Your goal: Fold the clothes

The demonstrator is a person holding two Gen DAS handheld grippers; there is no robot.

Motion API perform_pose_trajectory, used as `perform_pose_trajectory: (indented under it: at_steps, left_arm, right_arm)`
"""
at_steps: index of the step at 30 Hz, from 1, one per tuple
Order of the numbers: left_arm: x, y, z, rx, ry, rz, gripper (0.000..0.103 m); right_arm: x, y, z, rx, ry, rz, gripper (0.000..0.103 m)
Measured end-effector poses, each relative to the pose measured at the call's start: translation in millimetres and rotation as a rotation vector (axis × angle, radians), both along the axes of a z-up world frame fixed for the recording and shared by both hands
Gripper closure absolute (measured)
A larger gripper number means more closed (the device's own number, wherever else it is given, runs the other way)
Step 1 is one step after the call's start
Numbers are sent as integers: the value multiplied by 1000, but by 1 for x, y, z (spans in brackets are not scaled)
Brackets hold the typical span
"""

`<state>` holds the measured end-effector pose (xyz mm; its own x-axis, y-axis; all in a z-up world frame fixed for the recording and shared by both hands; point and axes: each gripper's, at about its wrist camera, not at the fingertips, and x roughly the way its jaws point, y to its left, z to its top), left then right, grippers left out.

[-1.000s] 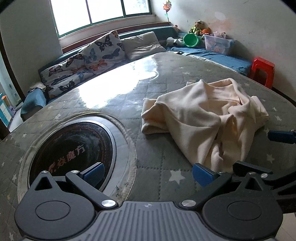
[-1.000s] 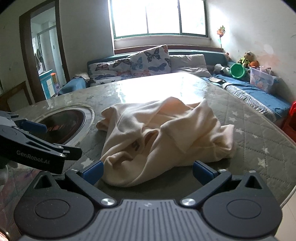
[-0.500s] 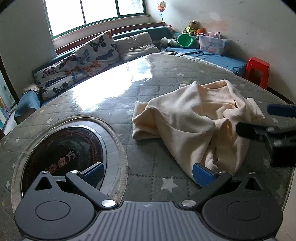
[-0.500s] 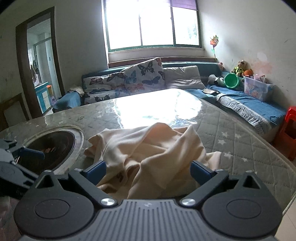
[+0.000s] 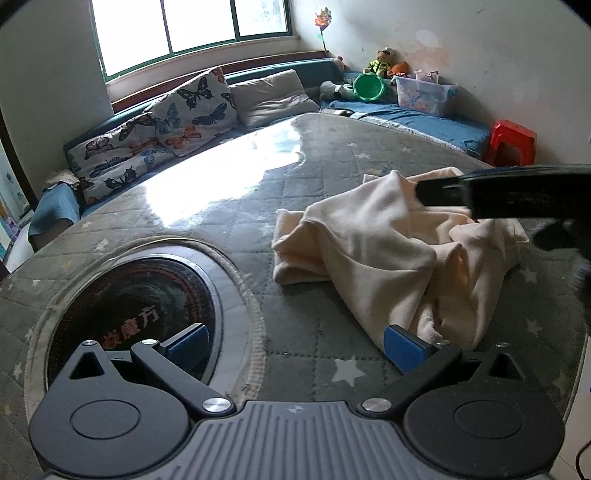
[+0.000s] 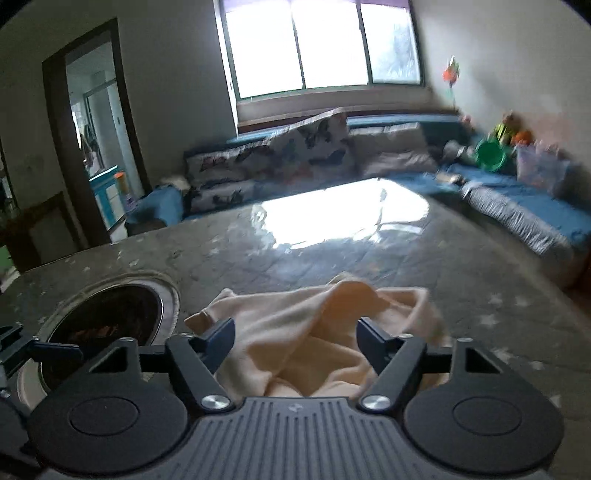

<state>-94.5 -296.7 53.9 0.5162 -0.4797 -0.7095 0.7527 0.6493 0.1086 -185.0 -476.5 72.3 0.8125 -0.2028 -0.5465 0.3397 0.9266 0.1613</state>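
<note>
**Two grippers over one crumpled cream garment**

One cream-coloured garment [image 5: 388,254] lies bunched and unfolded on a round desk [image 5: 314,155] covered in grey quilted cloth printed with pale stars. From the left wrist camera the heap sits at about two o'clock of the left gripper [image 5: 299,345], whose blue-padded fingers [image 5: 404,349] stand wide apart with nothing between them; the right-hand pad rests just beside the garment's near hem. At about ten o'clock of that gripper a round dark hotplate [image 5: 125,310] is sunk into the desk, with reddish Chinese characters across its glass, only partly readable.

The right gripper [image 6: 295,341] hangs over the near side of the heap, its fingers closing with a ridge of the cream cloth [image 6: 317,332] rising between them; the pads do not visibly press on it. That view is blurred. In the left wrist view the right gripper appears as a dark bar crossing in from three o'clock above the garment.

Beyond the desk, at twelve o'clock, a blue bench sofa carries butterfly-print cushions [image 5: 170,122] and a plain grey cushion [image 5: 271,98] beneath a green-framed window [image 5: 192,29]. Along the wall at one o'clock sit a green plastic basin [image 5: 367,86], a soft toy [image 5: 382,61] and a clear storage box [image 5: 424,92]; a red plastic stool [image 5: 513,142] stands at two o'clock.
</note>
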Motion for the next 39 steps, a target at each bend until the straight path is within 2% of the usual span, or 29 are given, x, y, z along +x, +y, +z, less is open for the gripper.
perform_pose_trajectory:
  at_steps: [5, 10, 11, 14, 17, 20, 25, 28, 31, 32, 33, 35, 39]
  left_arm:
    - [5, 6, 1, -1, -2, 14, 1]
    - [4, 8, 0, -5, 1, 6, 1]
    - [3, 8, -1, -6, 0, 3, 1]
    - [1, 9, -2, -7, -1, -5, 1]
    - [1, 11, -3, -5, -1, -4, 0]
    - [2, 13, -4, -9, 3, 2, 0]
    - [2, 15, -4, -18, 10, 6, 0]
    - [1, 18, -4, -23, 10, 4, 0]
    - [1, 22, -5, -27, 13, 10, 0]
    - [1, 24, -5, -27, 13, 13, 0]
    - [2, 26, -5, -26, 13, 18, 0]
    - [5, 30, -7, -23, 15, 29, 0]
    - [13, 37, -10, -19, 23, 64, 1]
  right_arm:
    - [26, -13, -10, 43, 37, -17, 37]
    - [47, -32, -23, 149, 73, -36, 47]
    - [50, -34, -25, 163, 75, -42, 50]
    - [56, -38, -28, 193, 62, -44, 72]
    - [60, -33, -23, 182, 52, -14, 93]
    - [61, -17, -10, 166, 15, 47, 96]
    - [61, 24, 15, 184, -54, 234, 97]
    - [62, 58, 28, 240, -80, 431, 96]
    - [58, 83, 37, 238, -85, 544, 80]
    - [55, 89, 41, 216, -89, 564, 71]
    - [49, 92, 43, 191, -98, 570, 66]
    - [37, 95, 47, 142, -110, 564, 65]
    - [12, 76, 40, 57, -92, 423, 56]
